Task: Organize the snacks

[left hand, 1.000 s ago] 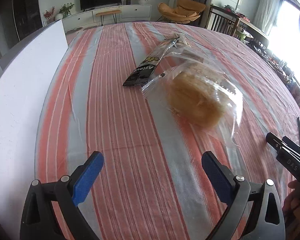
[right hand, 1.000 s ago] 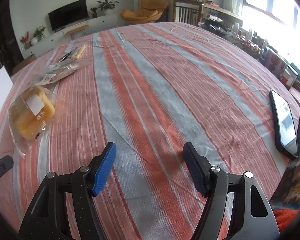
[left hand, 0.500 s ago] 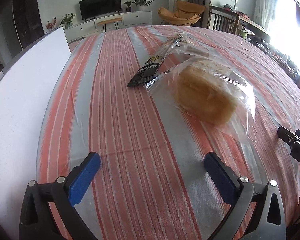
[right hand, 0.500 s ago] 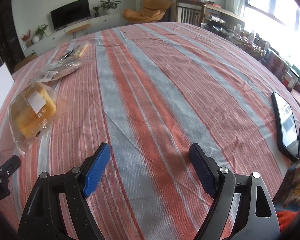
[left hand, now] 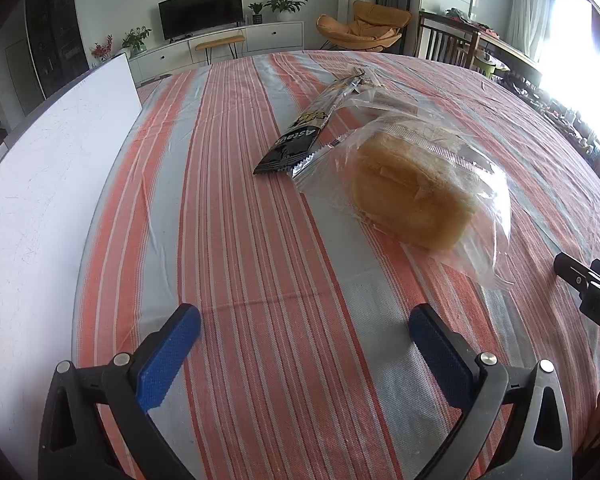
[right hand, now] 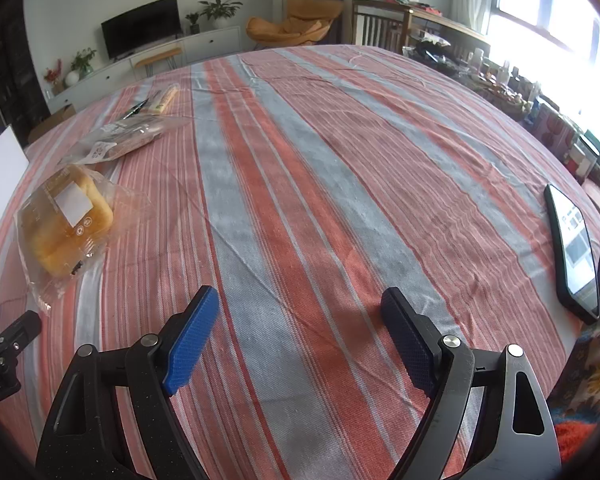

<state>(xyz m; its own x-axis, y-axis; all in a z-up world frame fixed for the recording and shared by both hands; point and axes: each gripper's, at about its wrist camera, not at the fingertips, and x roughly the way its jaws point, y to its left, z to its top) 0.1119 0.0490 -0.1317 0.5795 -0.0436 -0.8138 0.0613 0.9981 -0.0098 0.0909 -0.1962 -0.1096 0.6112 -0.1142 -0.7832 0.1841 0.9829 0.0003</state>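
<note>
The bagged bread roll [left hand: 416, 196] lies flat on the striped counter [left hand: 240, 240] at about one o'clock from the left tool [left hand: 304, 344], touching the black snack packet [left hand: 296, 144] at its eleven o'clock, probably gathered there for sorting. Both tools hang released and empty: the left tool spread wide, the right tool [right hand: 300, 332] parted over bare cloth, likely readying for the next pick. A phone [right hand: 574, 248] rests well apart at three o'clock.

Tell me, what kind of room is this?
Probably a home living and dining room: a flat black television on a long white cabinet, an orange lounge chair, and a big table under a red-and-grey striped cloth.
</note>
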